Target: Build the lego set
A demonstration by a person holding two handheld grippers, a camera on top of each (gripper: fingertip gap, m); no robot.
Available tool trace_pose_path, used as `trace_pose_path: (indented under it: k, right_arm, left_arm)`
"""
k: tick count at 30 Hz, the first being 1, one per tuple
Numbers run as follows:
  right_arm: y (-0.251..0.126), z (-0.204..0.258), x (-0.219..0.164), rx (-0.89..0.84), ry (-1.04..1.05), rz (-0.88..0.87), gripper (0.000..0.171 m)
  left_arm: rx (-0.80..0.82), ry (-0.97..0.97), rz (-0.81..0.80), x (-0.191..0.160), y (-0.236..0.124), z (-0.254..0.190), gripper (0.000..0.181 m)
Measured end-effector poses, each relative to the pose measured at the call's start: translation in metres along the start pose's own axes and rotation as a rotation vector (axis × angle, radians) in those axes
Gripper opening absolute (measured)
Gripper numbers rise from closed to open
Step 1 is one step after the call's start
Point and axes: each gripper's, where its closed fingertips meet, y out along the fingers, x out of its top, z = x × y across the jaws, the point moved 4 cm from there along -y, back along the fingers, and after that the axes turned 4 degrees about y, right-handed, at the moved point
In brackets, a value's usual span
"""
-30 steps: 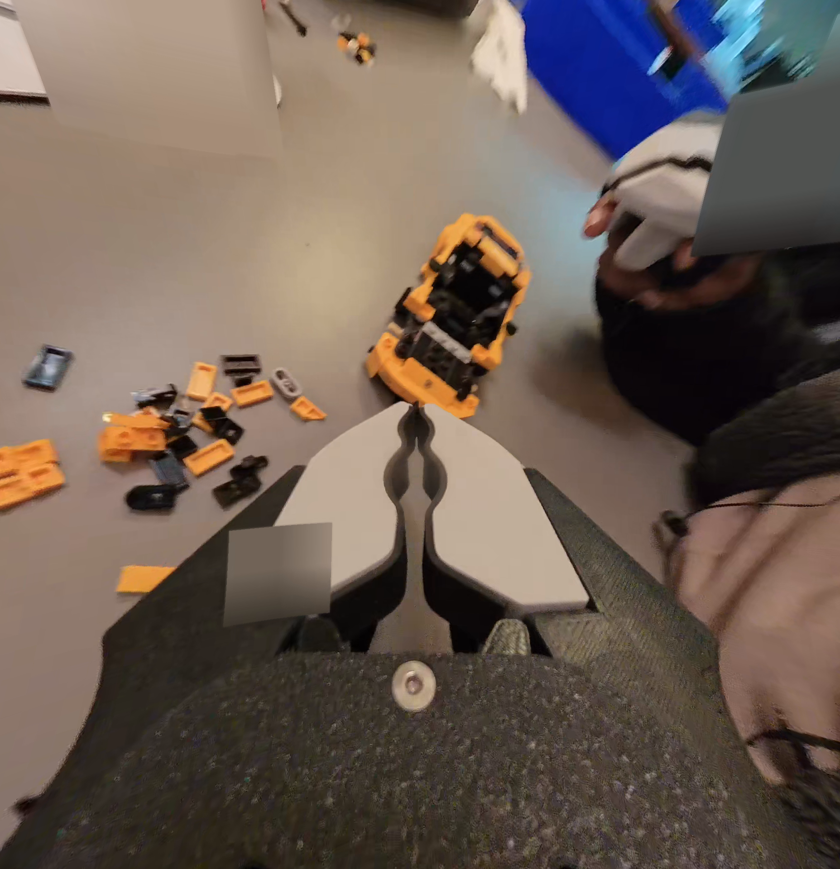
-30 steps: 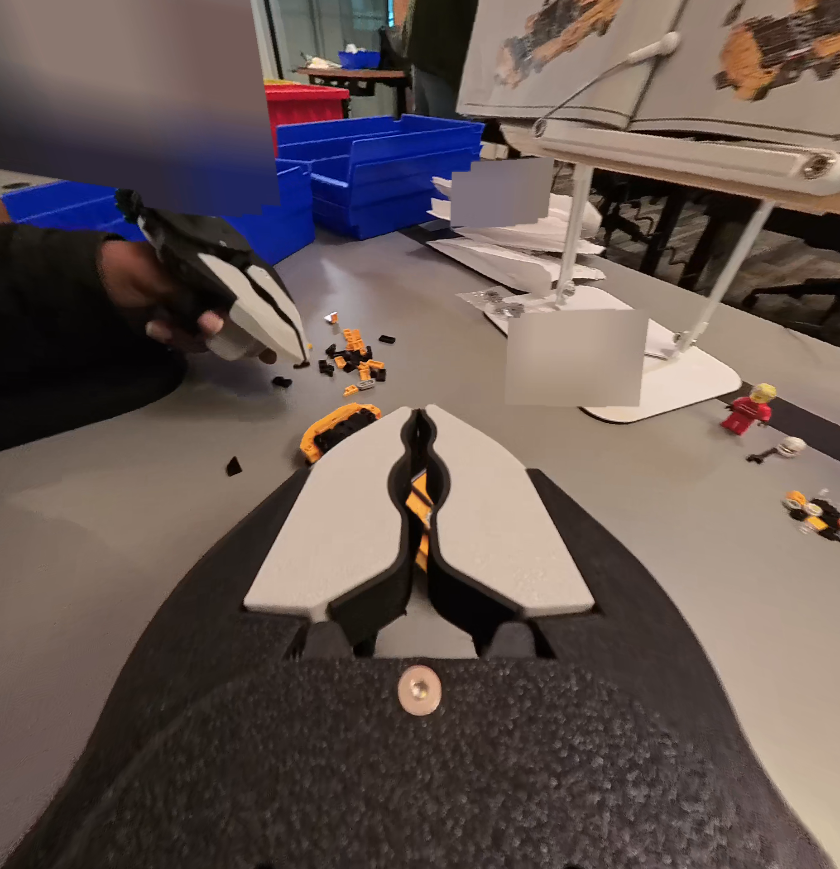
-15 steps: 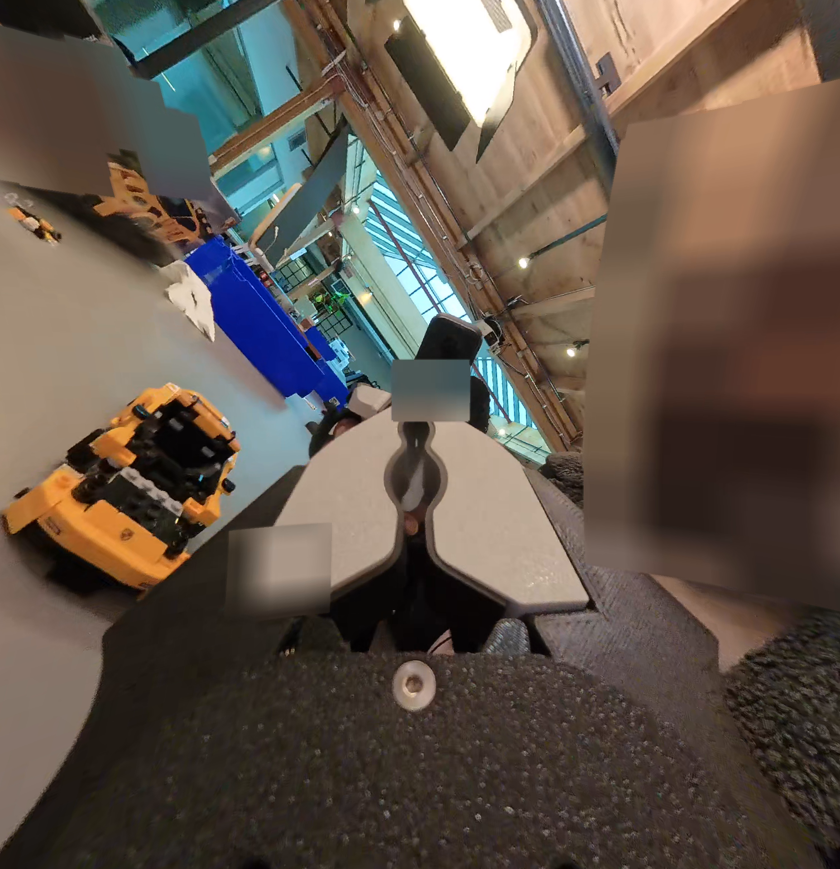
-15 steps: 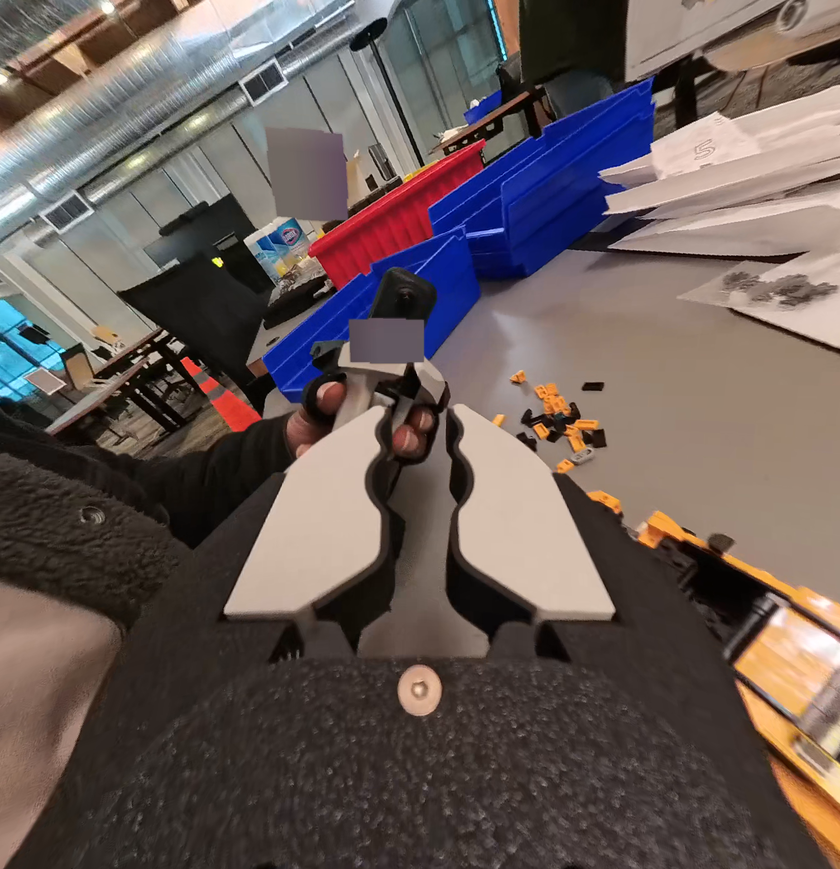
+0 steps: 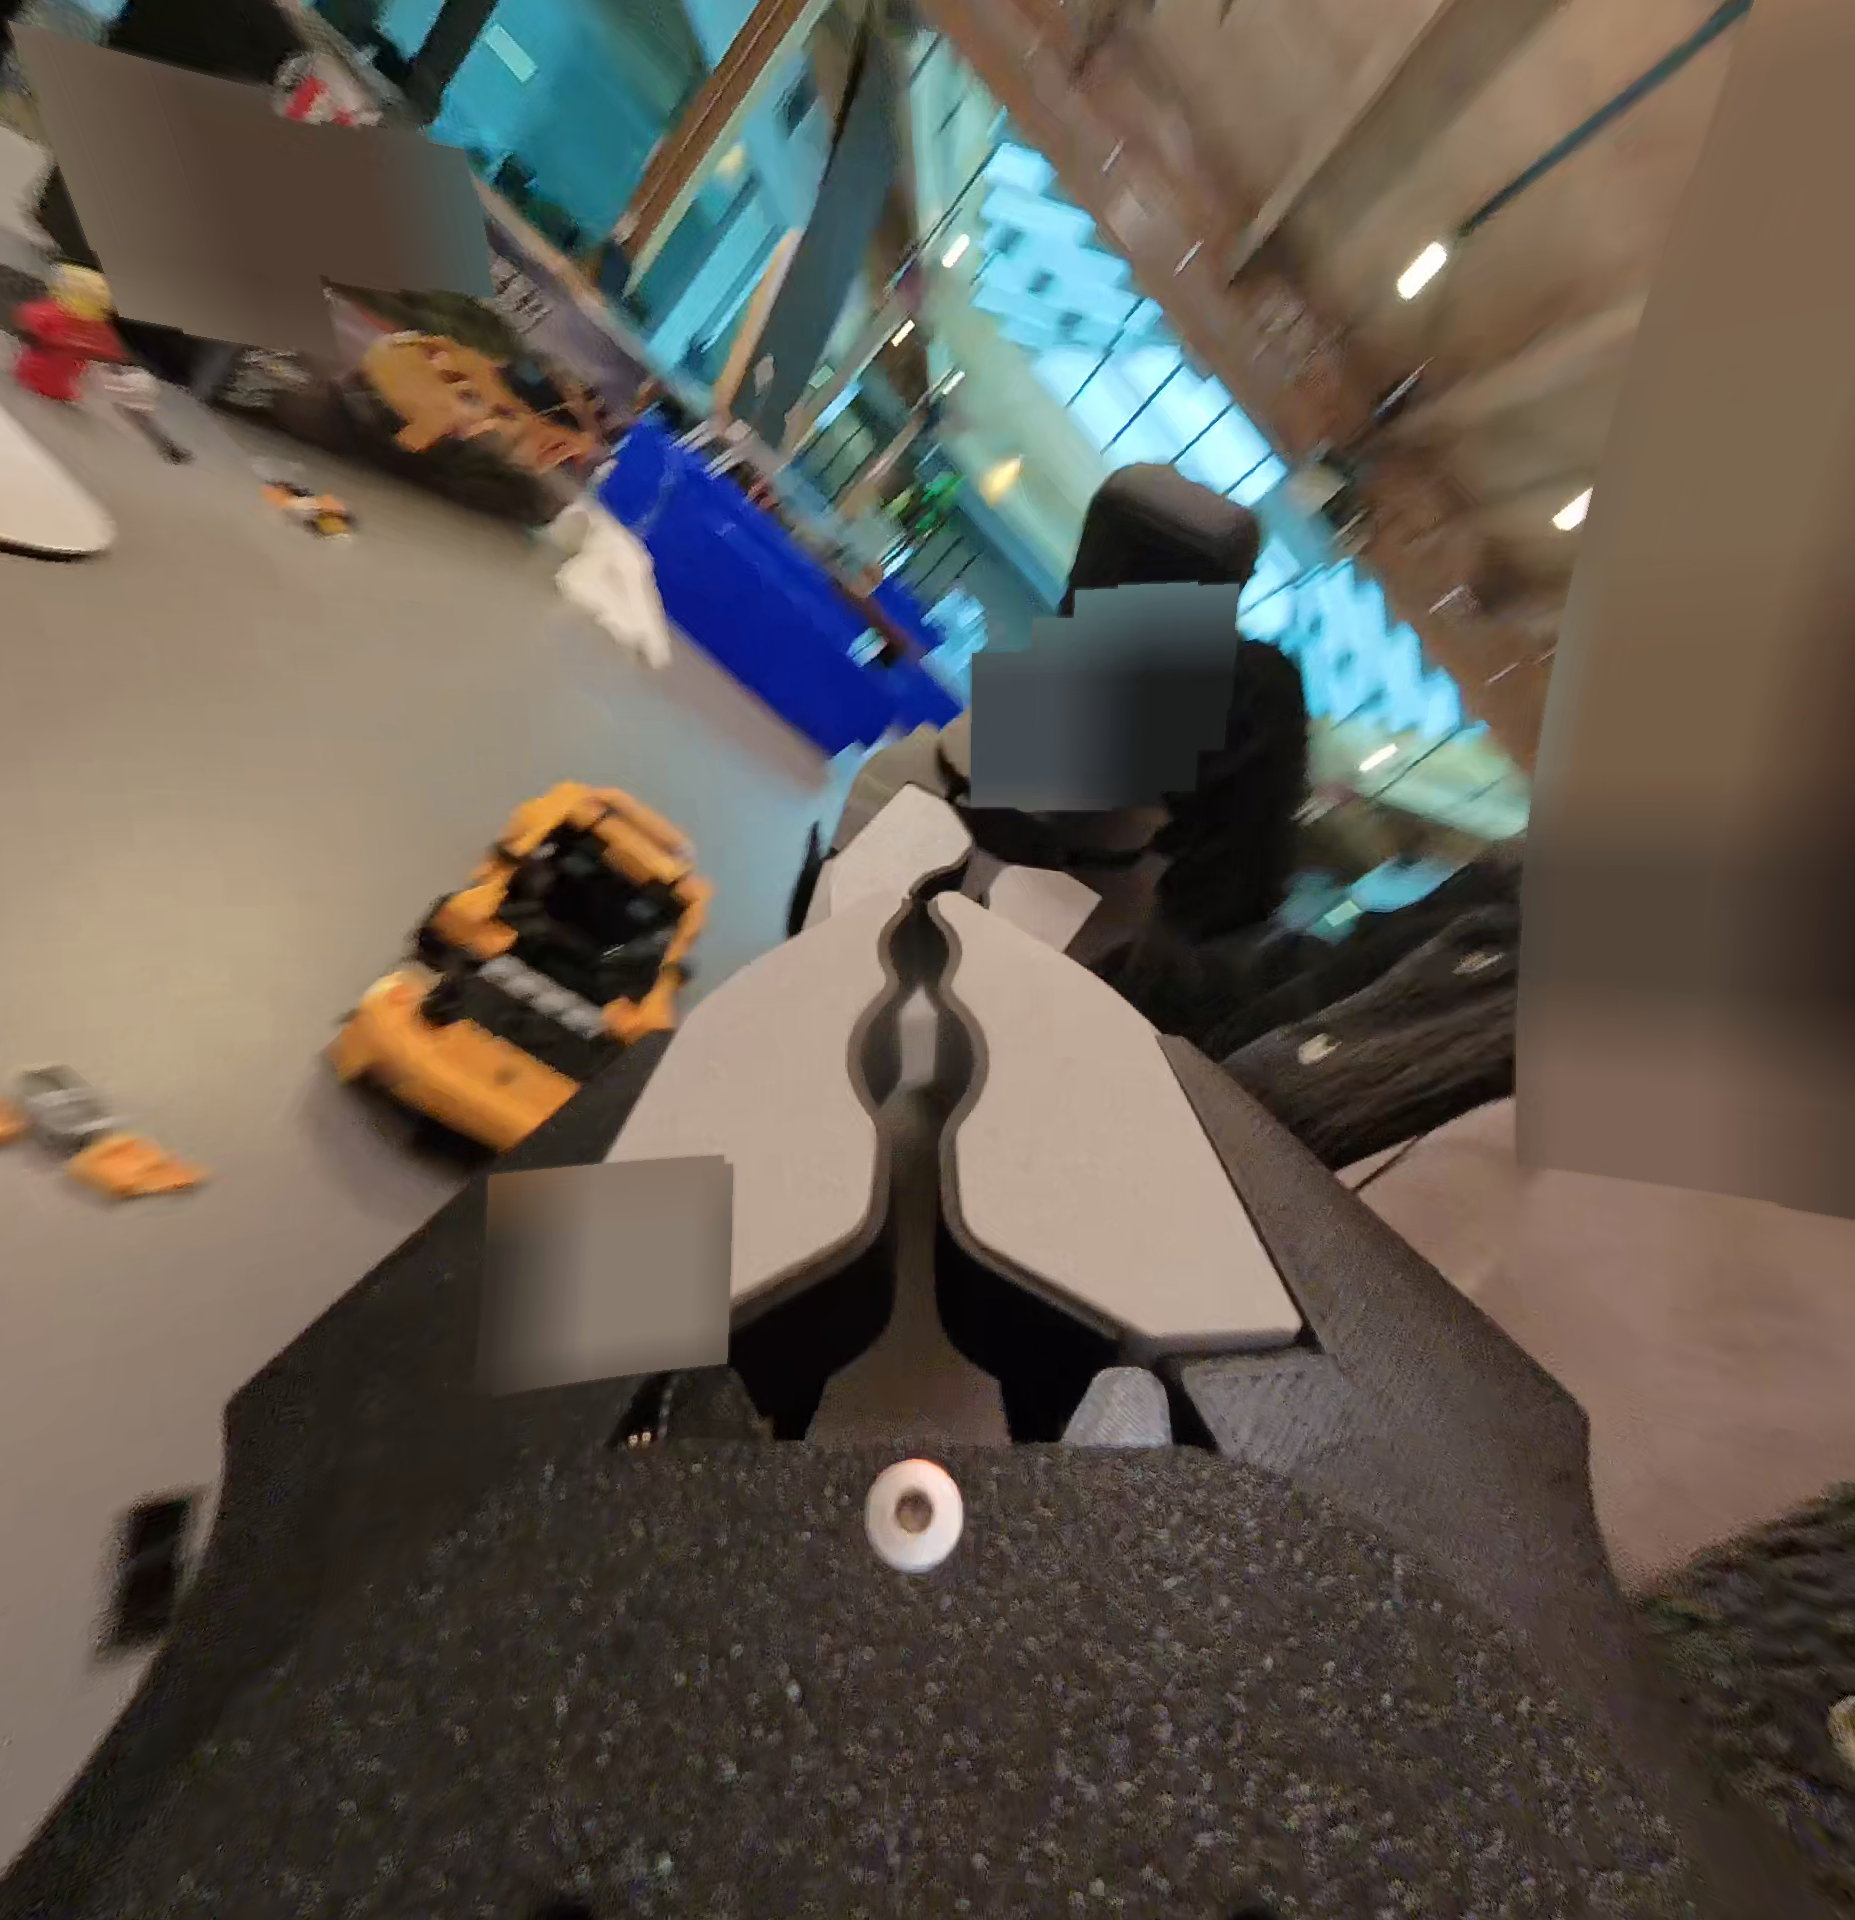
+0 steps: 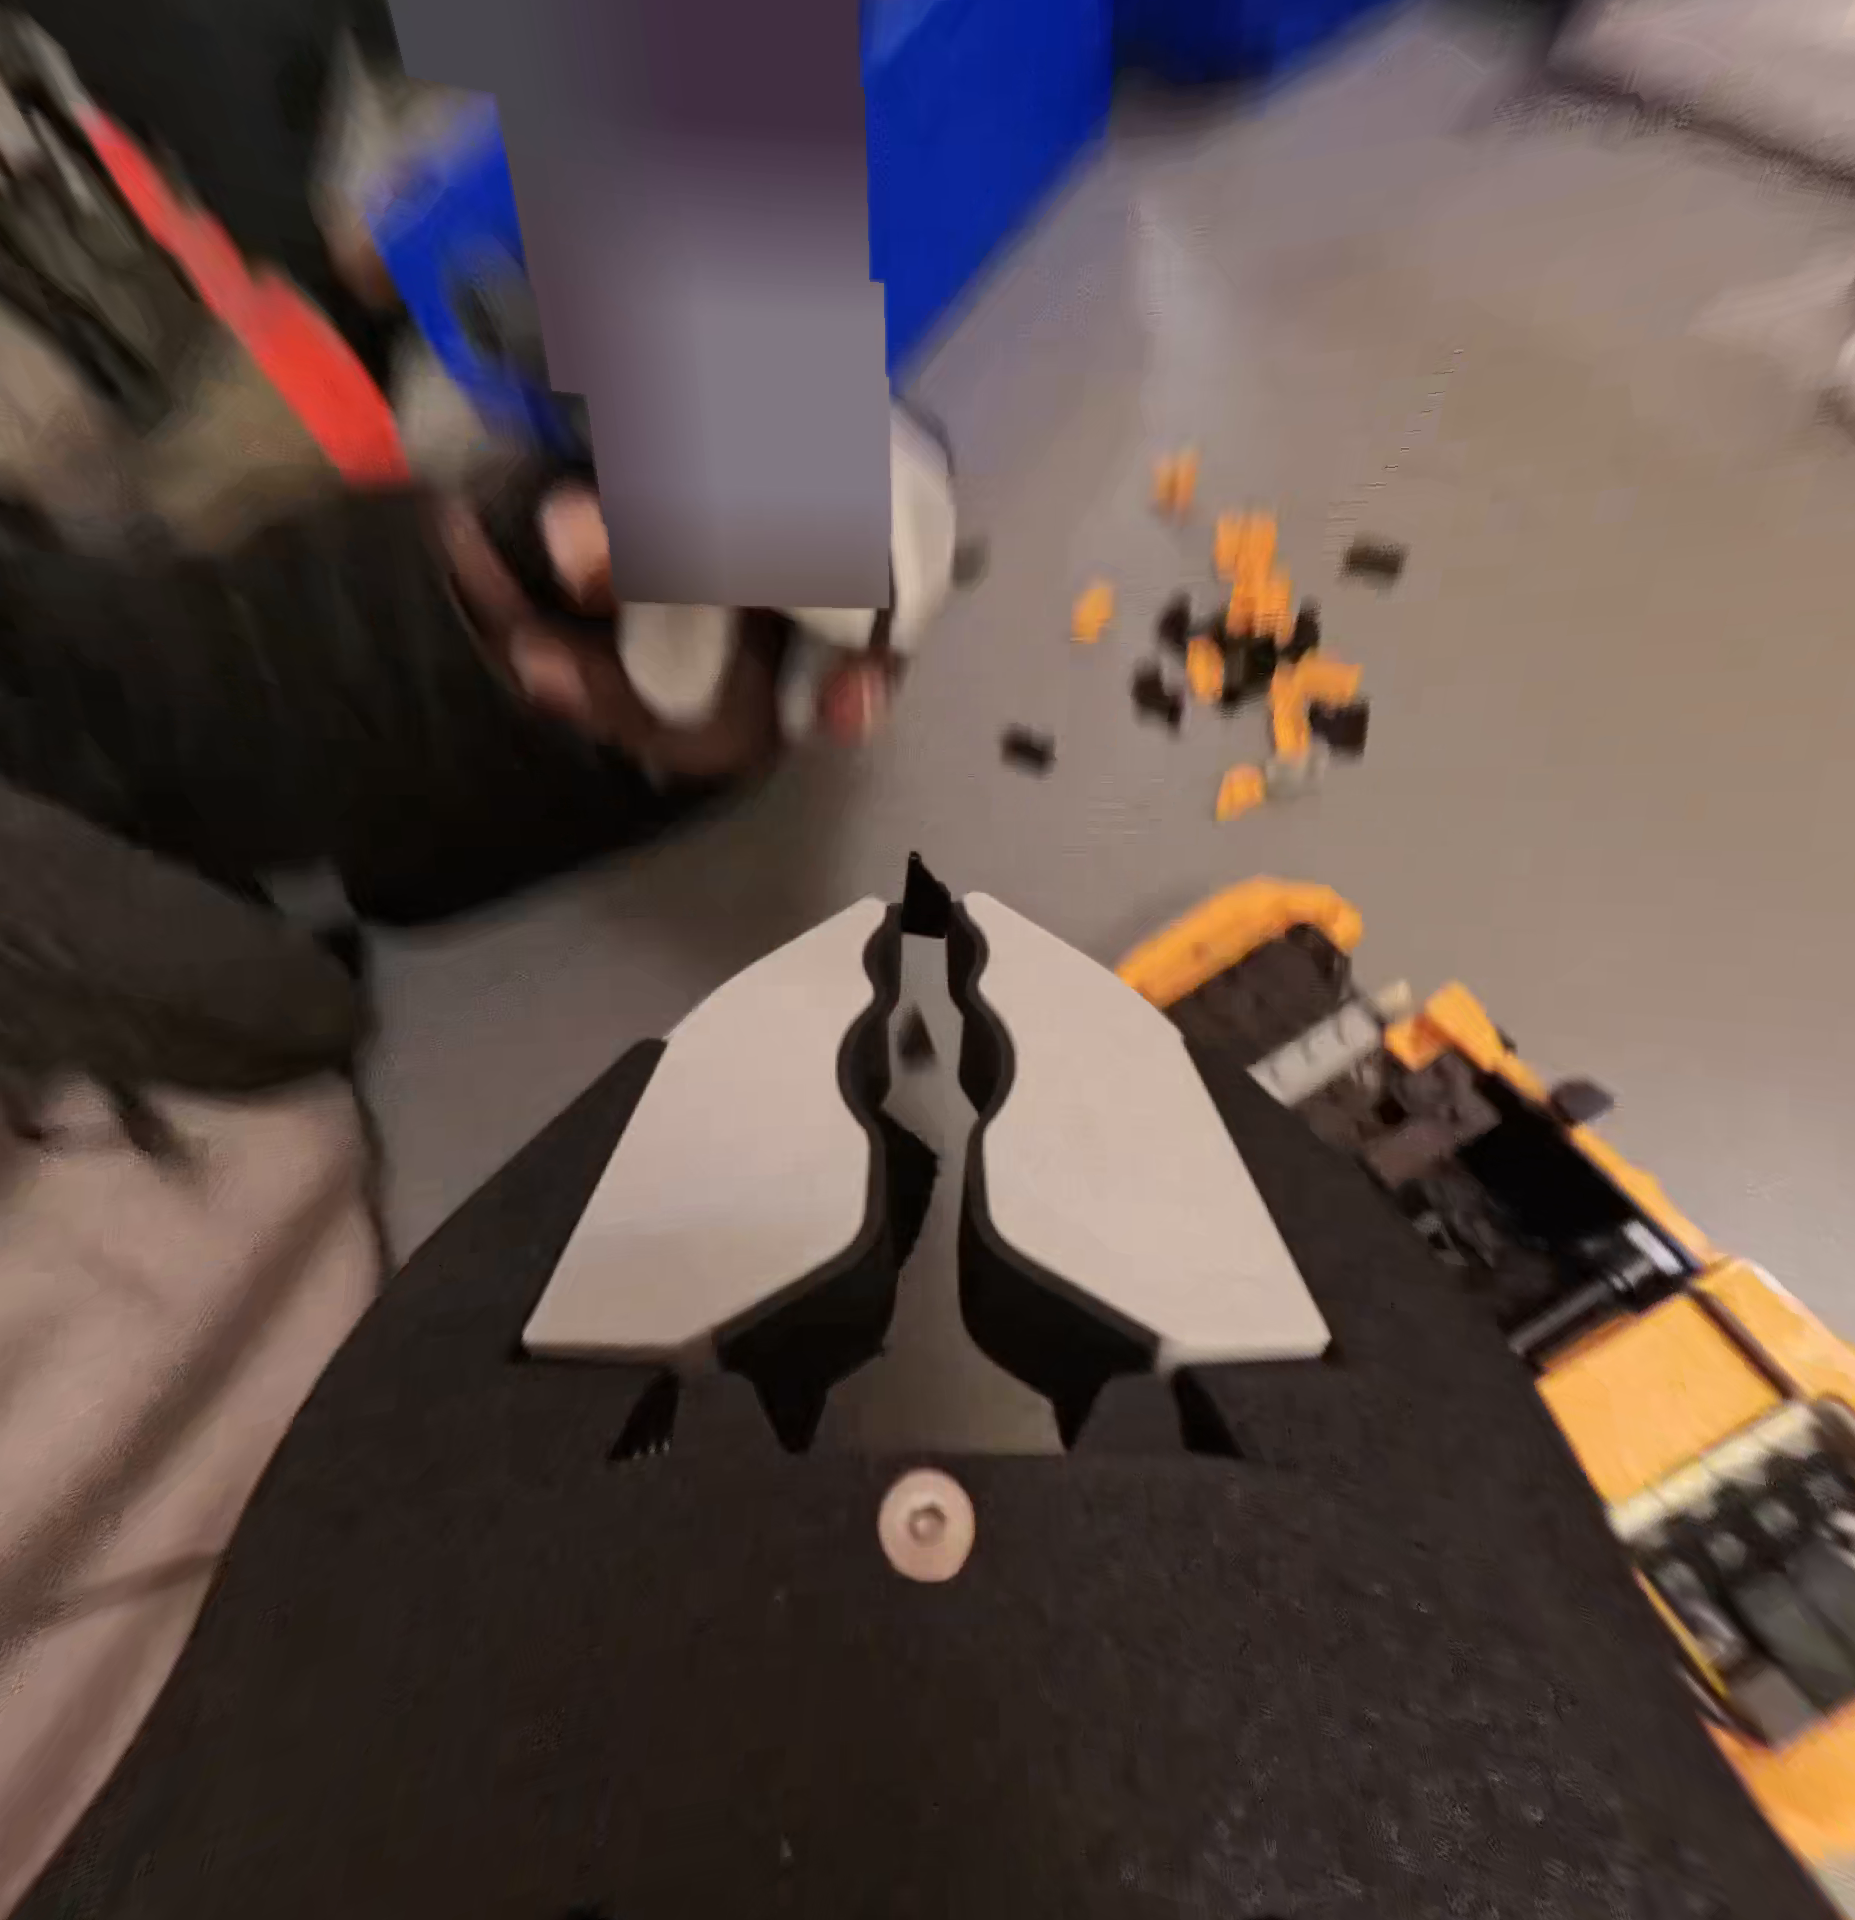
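- The orange-and-black Lego car (image 5: 533, 987) sits on the grey table (image 5: 227, 727), partly built, its black inside open on top; in the left wrist view it lies left of and beyond the gripper's tips, tilted in the frame.
- In the right wrist view the same car (image 6: 1525, 1195) runs along the right edge, just beside that gripper's body, badly blurred.
- The left gripper (image 5: 921, 906) is held above the table with its jaws clenched, the tips touching and nothing visible between them.
- The right gripper (image 6: 925, 909) has its jaws nearly closed on a small black piece (image 6: 923, 899), which sticks up as a dark point from between the tips.
- The loose orange and black bricks (image 6: 1255, 644) lie scattered on the table beyond the car, well apart from both grippers.
- In the left wrist view a few orange pieces (image 5: 123, 1169) lie at the left edge, near the car's front.
- A red minifigure (image 5: 61, 332) stands far off at the table's upper left.
- A blue bin (image 5: 757, 582) stands beyond the car, with white paper (image 5: 616, 577) beside it.
- A hand (image 6: 611, 665) in a dark sleeve grips the left gripper, seen blurred in the right wrist view.
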Motion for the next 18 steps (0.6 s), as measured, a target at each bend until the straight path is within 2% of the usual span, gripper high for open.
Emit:
trace_pose_path:
  k: [1,3,5,10,13,18]
  right_arm:
    - [0.007,-0.005,-0.014,-0.04,-0.063,0.136,0.008]
    - [0.019,-0.007,-0.035,-0.069,-0.175,0.361,0.008]
    - [0.03,-0.007,-0.044,-0.065,-0.257,0.506,0.008]
    - [0.045,-0.011,-0.043,-0.04,-0.356,0.686,0.008]
    - [0.047,-0.013,-0.04,-0.03,-0.36,0.737,0.008]
    - [0.049,-0.011,-0.04,0.003,-0.352,0.759,0.012]
  left_arm:
    - [0.059,0.066,0.064,-0.003,-0.005,0.004,0.004]
    - [0.137,0.172,0.19,-0.01,-0.014,0.01,0.003]
    - [0.178,0.24,0.32,-0.021,-0.017,0.014,0.003]
    - [0.25,0.412,0.666,-0.058,-0.022,0.029,0.008]
    - [0.236,0.453,0.732,-0.066,-0.021,0.03,0.009]
    - [0.232,0.459,0.742,-0.069,-0.021,0.03,0.01]
